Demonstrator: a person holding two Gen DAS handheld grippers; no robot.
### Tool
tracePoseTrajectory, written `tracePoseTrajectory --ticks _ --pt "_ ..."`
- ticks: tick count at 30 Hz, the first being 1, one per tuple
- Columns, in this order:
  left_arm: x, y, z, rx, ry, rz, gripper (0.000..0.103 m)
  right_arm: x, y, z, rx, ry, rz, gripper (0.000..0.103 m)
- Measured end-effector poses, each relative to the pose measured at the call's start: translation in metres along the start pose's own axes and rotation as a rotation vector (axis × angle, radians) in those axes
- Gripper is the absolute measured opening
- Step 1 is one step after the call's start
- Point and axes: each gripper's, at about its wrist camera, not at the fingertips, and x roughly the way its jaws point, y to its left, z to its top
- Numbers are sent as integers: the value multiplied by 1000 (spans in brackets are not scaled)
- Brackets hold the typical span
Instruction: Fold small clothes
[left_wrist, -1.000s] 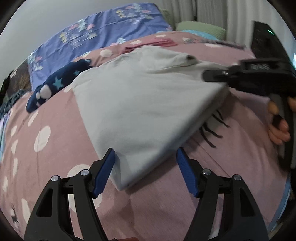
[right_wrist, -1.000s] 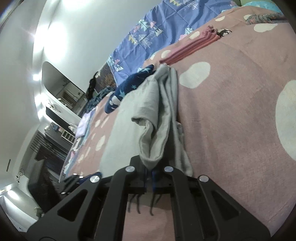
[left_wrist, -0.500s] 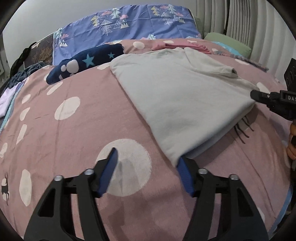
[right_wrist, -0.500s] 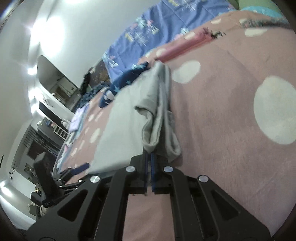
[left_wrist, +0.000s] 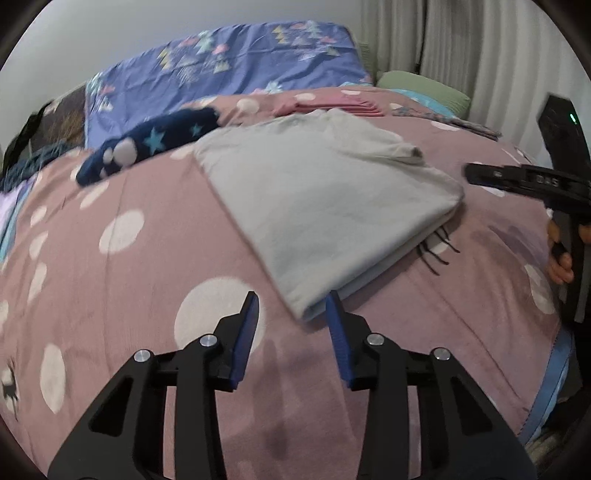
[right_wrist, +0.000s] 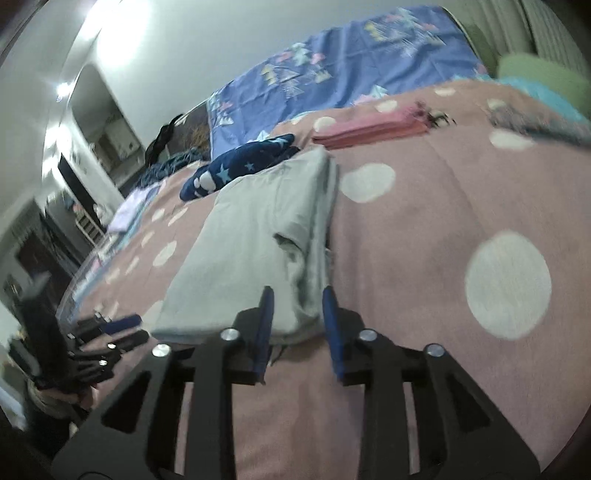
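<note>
Folded grey garment (left_wrist: 325, 206) lies flat on the pink polka-dot blanket (left_wrist: 122, 280), w/ a navy star-print plush (left_wrist: 147, 147) just beyond its far corner and a folded pink cloth (right_wrist: 373, 127) behind. Left gripper (left_wrist: 291, 317) hovers at the garment's near corner, jaws part open and just been closing, nothing pinched btwn them; the corner sits just past the tips. Right gripper (right_wrist: 297, 314) at the garment's side edge, jaws just been opening, part open; grey fabric lies btwn the blue pads (right_wrist: 266, 325) but they aren't pressing it.
</note>
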Motion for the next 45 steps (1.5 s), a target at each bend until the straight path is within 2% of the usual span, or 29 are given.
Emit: tracePoseTrajectory --ticks 3,5,6,7,9,10,12,13,14,18,22,24,25,26,27,30,31,32,33,34,35,36,38,41,45 --pt "12 -13 3 47 17 -15 44 16 12 0 -86 46 -21 29" --pt "23 -18 3 67 28 -23 44 31 17 -1 -134 84 -75 14" --pt "28 -18 2 68 35 -17 44 36 15 -2 -134 103 -93 3" --pt "32 -17 2 65 43 -18 41 40 10 -1 -113 123 -98 2" --pt "30 -5 2 21 34 -33 23 30 0 2 -39 99 -40 2" --pt "26 3 2 -7 33 -37 6 18 -5 4 5 74 8 2" --pt "20 18 -1 -51 36 -66 5 0 -15 7 101 50 135 2" --pt "19 23 -4 -62 45 -87 5 -6 -19 8 124 44 164 2" --pt "19 25 -7 -62 52 -96 5 -6 -20 8 120 52 160 2" --pt "14 16 -14 -16 76 -86 4 20 -26 -8 105 161 50 2" --pt "-3 16 -5 -12 33 -137 4 16 -23 -4 105 143 30 3" --pt "-10 17 11 -24 -24 -123 8 6 -15 4 67 100 4 6" --pt "-10 17 16 -31 -39 -121 19 2 -9 12 42 74 -3 6" --pt "-4 17 25 -34 -50 -117 34 0 -7 16 31 63 1 6" --pt "6 16 32 -34 -51 -110 37 2 -2 23 20 53 9 6" --pt "43 8 40 -41 24 -131 38 11 8 39 -31 19 74 6" --pt "57 4 39 -45 69 -129 43 19 8 40 -40 23 90 6" --pt "69 -3 34 -31 94 -100 47 33 4 40 -33 48 71 6" --pt "68 -9 31 -11 70 -77 49 45 0 39 -22 76 41 6" --pt "65 -15 29 13 67 -66 52 57 -6 36 -12 111 2 2" --pt "63 -16 27 22 71 -68 53 68 -15 30 -3 145 -32 2" --pt "61 -16 25 23 74 -79 54 72 -21 26 6 153 -18 1" --pt "58 -13 22 15 77 -105 54 69 -24 26 9 150 -19 1" --pt "56 -9 20 7 75 -124 55 58 -10 30 -40 141 -97 1" --pt "57 -11 17 13 76 -120 56 48 14 46 -135 76 -72 7"
